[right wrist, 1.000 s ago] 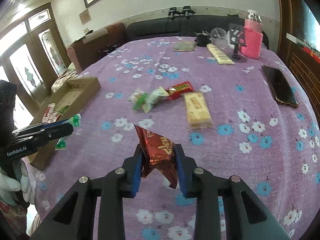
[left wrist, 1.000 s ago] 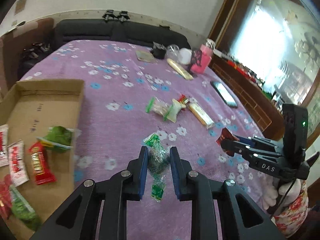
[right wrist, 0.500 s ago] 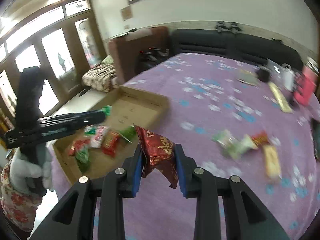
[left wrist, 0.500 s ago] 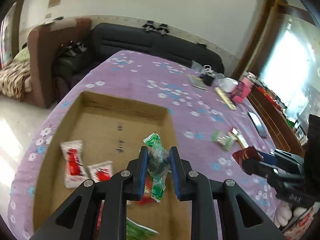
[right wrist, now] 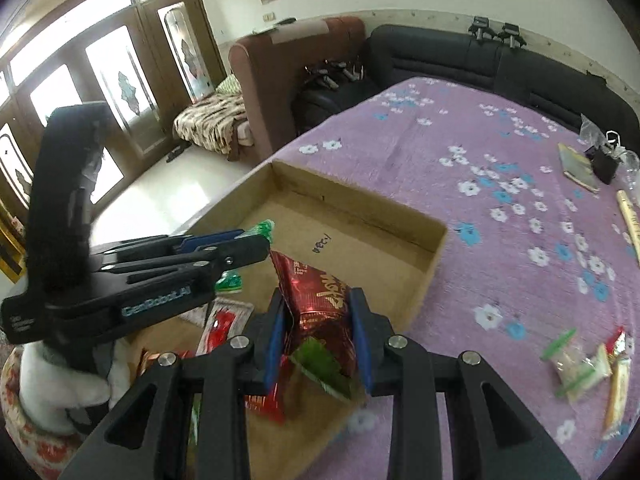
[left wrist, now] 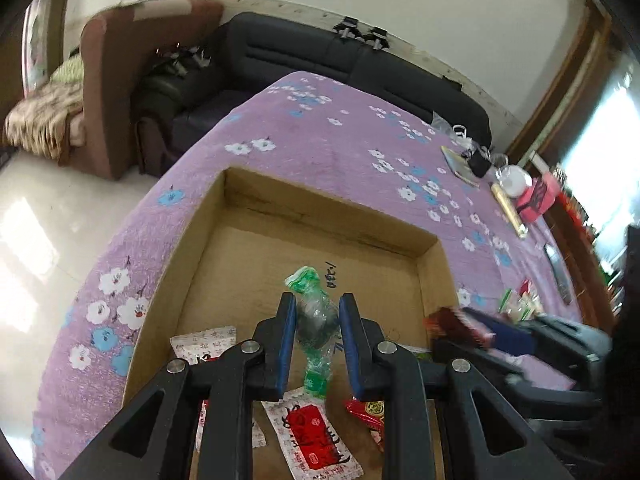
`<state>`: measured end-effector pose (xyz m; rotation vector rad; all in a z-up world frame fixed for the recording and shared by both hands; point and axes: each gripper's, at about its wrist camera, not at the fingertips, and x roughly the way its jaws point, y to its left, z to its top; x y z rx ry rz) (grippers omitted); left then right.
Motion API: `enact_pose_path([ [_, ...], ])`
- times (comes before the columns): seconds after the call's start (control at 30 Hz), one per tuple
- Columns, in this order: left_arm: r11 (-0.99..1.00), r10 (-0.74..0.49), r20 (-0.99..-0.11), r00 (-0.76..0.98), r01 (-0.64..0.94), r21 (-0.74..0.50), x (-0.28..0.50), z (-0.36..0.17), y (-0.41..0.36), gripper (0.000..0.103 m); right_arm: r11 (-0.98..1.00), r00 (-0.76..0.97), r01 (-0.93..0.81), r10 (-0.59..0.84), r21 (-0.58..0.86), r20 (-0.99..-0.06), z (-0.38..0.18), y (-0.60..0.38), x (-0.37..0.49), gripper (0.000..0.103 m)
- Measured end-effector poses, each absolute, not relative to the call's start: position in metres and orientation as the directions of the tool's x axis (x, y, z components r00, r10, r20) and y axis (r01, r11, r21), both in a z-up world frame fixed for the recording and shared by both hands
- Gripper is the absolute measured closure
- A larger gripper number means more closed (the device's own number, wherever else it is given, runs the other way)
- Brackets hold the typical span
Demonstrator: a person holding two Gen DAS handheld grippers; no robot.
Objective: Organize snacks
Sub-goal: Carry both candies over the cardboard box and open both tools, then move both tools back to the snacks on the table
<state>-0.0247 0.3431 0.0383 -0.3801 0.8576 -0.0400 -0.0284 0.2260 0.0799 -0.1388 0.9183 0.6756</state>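
2 tools over the shallow brown cardboard box point(left wrist: 434, 276): left tool point(left wrist: 316, 338) clamped mid-body on a light, crinkly green-twist wrapped candy point(left wrist: 316, 320), right tool point(right wrist: 318, 334) clamped on a soft red foil snack packet point(right wrist: 320, 300).

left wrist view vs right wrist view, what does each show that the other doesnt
Only the left wrist view shows the green twist-wrapped candy pinched in the left gripper. Only the right wrist view shows the glass-paned doors and the red foil packet head-on in the right gripper. Both show the cardboard box, the purple floral cloth and the black sofa.
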Motion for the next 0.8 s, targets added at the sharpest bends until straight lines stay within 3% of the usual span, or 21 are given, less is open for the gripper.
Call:
enact_pose_path([
  [0.07,0.925,-0.192,-0.718,0.669,-0.120,-0.359,-0.028,0.039,0.349,0.067,0.791,0.419,-0.590,0.471,0.162,-0.776,0.075,0.232,-0.024,0.073],
  [0.13,0.919,-0.196,-0.697,0.689,-0.118,-0.375,-0.034,0.043,0.353,0.044,0.793,0.415,-0.585,0.474,0.171,-0.777,0.072,0.236,-0.022,0.072],
  [0.17,0.917,-0.192,-0.689,0.699,-0.122,-0.379,-0.038,0.044,0.355,0.041,0.793,0.415,-0.581,0.480,0.180,-0.773,0.071,0.237,-0.021,0.070],
  [0.33,0.891,-0.213,-0.648,0.731,-0.127,-0.436,-0.055,0.054,0.363,0.039,0.789,0.418,-0.583,0.498,0.196,-0.760,0.076,0.235,-0.028,0.057],
  [0.8,0.899,-0.250,-0.540,0.804,-0.014,-0.437,-0.113,0.102,0.301,0.024,0.824,0.503,-0.498,0.528,0.270,-0.685,0.103,0.138,-0.060,0.049],
])
